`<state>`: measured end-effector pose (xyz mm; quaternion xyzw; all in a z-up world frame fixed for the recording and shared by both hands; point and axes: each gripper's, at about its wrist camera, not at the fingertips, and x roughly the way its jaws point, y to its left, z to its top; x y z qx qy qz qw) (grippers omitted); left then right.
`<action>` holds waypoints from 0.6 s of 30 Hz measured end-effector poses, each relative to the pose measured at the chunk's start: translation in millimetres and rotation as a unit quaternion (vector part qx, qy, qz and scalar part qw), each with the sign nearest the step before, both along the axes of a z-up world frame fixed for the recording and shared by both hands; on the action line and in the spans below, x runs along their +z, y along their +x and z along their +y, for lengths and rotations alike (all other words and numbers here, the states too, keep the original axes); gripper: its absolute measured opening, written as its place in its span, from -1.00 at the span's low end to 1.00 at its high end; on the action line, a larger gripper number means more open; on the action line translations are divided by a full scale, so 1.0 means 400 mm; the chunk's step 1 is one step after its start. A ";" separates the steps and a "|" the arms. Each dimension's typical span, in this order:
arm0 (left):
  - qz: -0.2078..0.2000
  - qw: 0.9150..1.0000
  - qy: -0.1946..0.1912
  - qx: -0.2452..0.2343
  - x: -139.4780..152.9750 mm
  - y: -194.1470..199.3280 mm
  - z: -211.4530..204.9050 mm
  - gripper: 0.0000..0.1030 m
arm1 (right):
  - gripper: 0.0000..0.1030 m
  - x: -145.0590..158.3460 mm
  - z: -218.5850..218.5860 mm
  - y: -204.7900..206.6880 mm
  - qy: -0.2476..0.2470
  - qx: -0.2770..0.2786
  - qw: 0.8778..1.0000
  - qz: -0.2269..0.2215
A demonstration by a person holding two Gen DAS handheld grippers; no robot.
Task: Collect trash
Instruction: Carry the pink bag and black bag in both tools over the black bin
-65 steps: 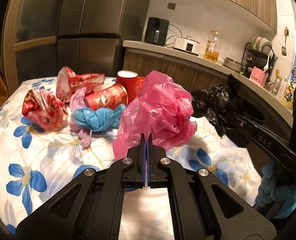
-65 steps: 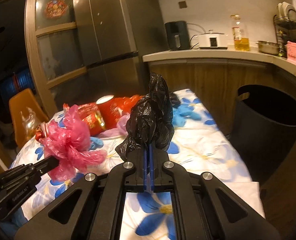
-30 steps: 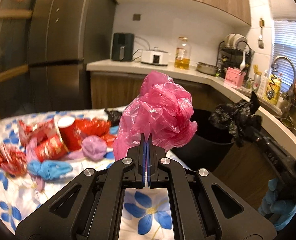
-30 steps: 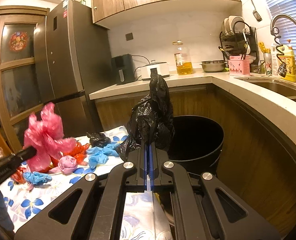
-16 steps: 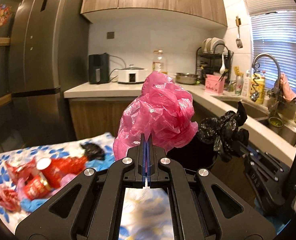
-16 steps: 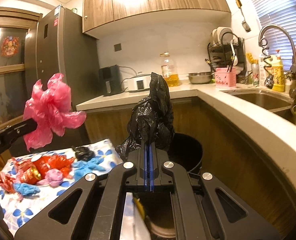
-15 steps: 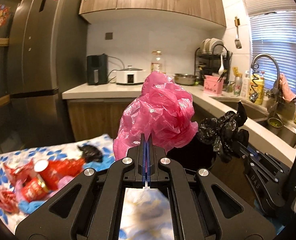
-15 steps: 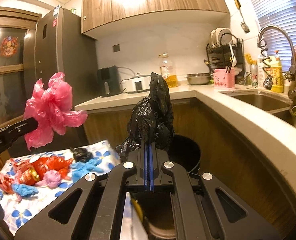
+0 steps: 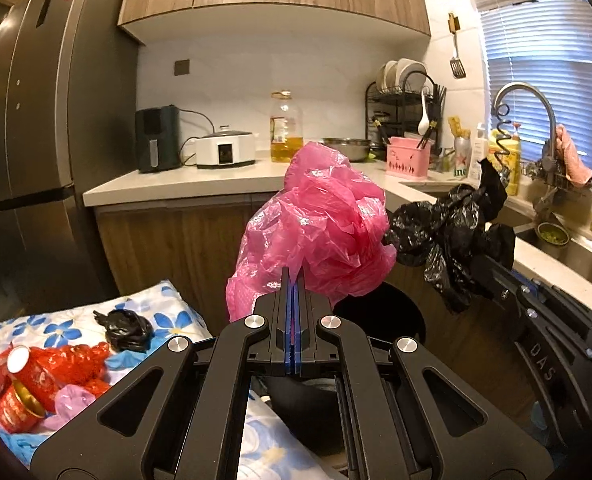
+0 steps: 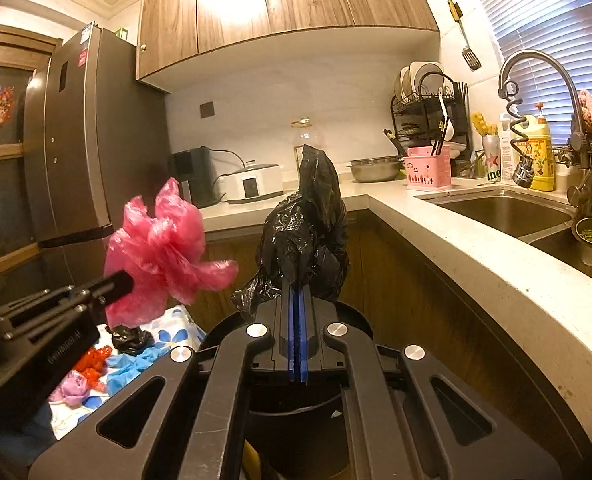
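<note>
Jaws of left gripper (image 9: pixel 294 280) pinching pink bag (image 9: pixel 316 232), right gripper (image 10: pixel 296 294) black bag (image 10: pixel 308 236), seemingly above bin (image 9: pixel 376 312).

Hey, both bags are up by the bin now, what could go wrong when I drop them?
1. The pink bag held by the left hand-held gripper looks beside the black bin opening rather than over it, so it may land on the table edge or floor.
2. Pink bag and black bag are close together and might snag.
3. Light crumpled plastic could cling to the pads.
</note>
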<state>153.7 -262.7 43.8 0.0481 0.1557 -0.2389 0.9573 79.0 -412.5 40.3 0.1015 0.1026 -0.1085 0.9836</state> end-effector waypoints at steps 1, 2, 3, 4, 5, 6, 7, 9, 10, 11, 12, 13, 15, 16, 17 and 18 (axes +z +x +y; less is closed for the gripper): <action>0.003 1.000 0.000 -0.002 -0.006 0.007 -0.005 -1.00 | -0.95 -0.002 -0.003 0.003 0.001 0.000 1.000 0.000; 0.005 1.000 0.001 -0.003 -0.011 0.013 -0.010 -1.00 | -0.95 -0.005 -0.006 0.008 0.002 0.000 1.000 0.001; 0.005 1.000 0.002 -0.002 -0.013 0.018 -0.017 -1.00 | -0.95 -0.007 -0.008 0.012 0.003 0.000 1.000 0.001; 0.006 1.000 0.004 -0.002 -0.018 0.022 -0.022 -1.00 | -0.95 -0.011 -0.011 0.018 0.004 0.002 1.000 0.002; 0.006 1.000 0.005 -0.002 -0.023 0.026 -0.025 -1.00 | -0.95 -0.013 -0.012 0.023 0.005 0.003 1.000 0.004; 0.006 1.000 0.006 -0.002 -0.026 0.030 -0.027 -1.00 | -0.95 -0.016 -0.011 0.027 0.004 0.003 1.000 0.004; 0.008 1.000 0.006 -0.001 -0.030 0.037 -0.029 -1.00 | -0.95 -0.019 -0.009 0.032 0.004 0.005 1.000 0.005; 0.011 1.000 0.006 0.000 -0.035 0.048 -0.033 -1.00 | -0.95 -0.023 -0.006 0.040 0.003 0.007 1.000 0.006; 0.013 1.000 0.005 0.001 -0.038 0.054 -0.033 -1.00 | -0.95 -0.026 -0.006 0.045 0.001 0.008 1.000 0.007; 0.014 1.000 0.004 0.000 -0.041 0.060 -0.034 -1.00 | -0.95 -0.027 -0.005 0.049 -0.001 0.009 1.000 0.007; 0.015 1.000 0.004 0.000 -0.042 0.064 -0.036 -1.00 | -0.95 -0.030 -0.005 0.054 -0.002 0.010 1.000 0.008; 0.015 1.000 0.004 0.000 -0.045 0.070 -0.040 -1.00 | -0.95 -0.033 -0.005 0.060 -0.003 0.011 1.000 0.010; 0.017 1.000 0.001 -0.001 -0.049 0.081 -0.041 -1.00 | -0.95 -0.038 -0.008 0.068 -0.002 0.013 1.000 0.011; 0.019 1.000 0.000 -0.002 -0.050 0.085 -0.046 -1.00 | -0.95 -0.041 -0.008 0.074 -0.002 0.013 1.000 0.012; 0.021 1.000 -0.002 -0.002 -0.053 0.091 -0.046 -1.00 | -0.95 -0.043 -0.011 0.078 -0.003 0.013 1.000 0.012; 0.022 1.000 -0.003 -0.002 -0.057 0.097 -0.047 -1.00 | -0.95 -0.043 -0.011 0.082 -0.003 0.013 1.000 0.013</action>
